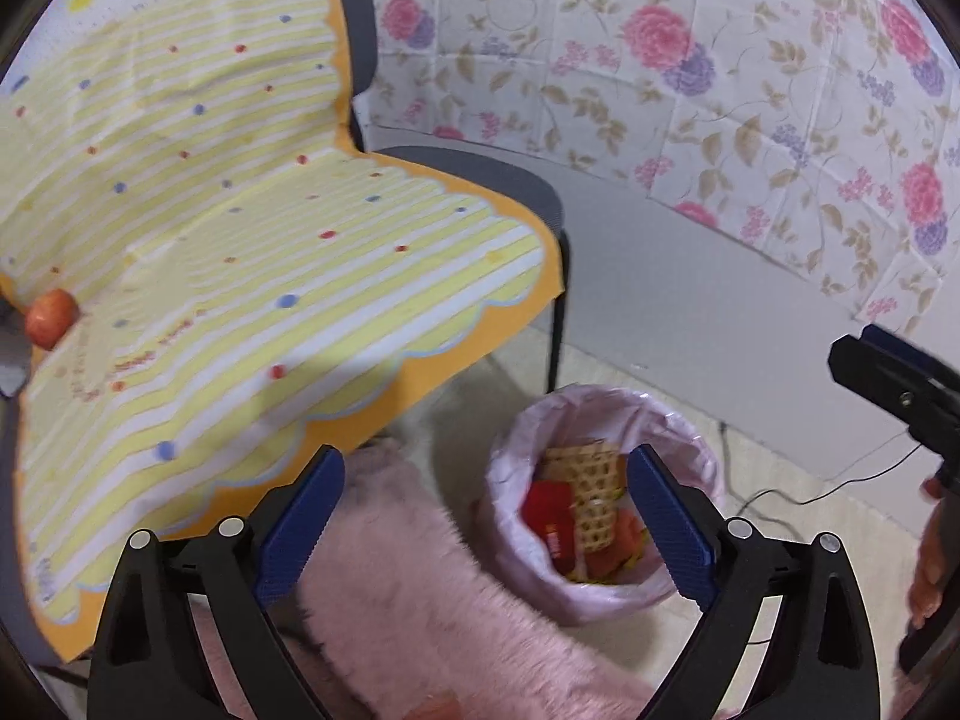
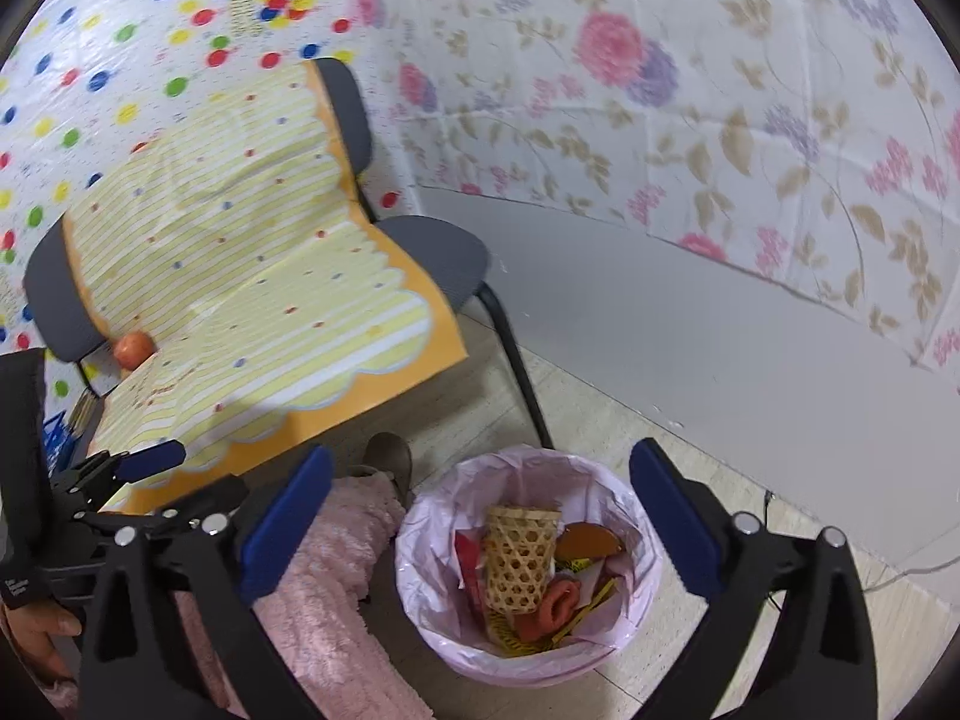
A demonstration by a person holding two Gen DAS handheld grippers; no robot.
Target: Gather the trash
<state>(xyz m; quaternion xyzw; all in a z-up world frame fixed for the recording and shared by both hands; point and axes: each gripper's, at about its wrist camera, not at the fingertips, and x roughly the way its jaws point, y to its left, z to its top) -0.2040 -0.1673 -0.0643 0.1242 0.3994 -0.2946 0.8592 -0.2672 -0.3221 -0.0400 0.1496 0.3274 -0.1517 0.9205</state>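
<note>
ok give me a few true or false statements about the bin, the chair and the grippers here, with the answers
1. The bin has a pink liner and already holds trash, including a woven basket-like piece. True.
2. The left hand-held gripper is shut on a red wrapper. False: its jaws stand wide apart and hold nothing.
3. An apple lies on the striped cloth draped over the chair. True.
4. The bin lies tipped on its side. False: it stands upright on the floor.
5. The right hand-held gripper is open, with the bin seen between its fingers. True.
</note>
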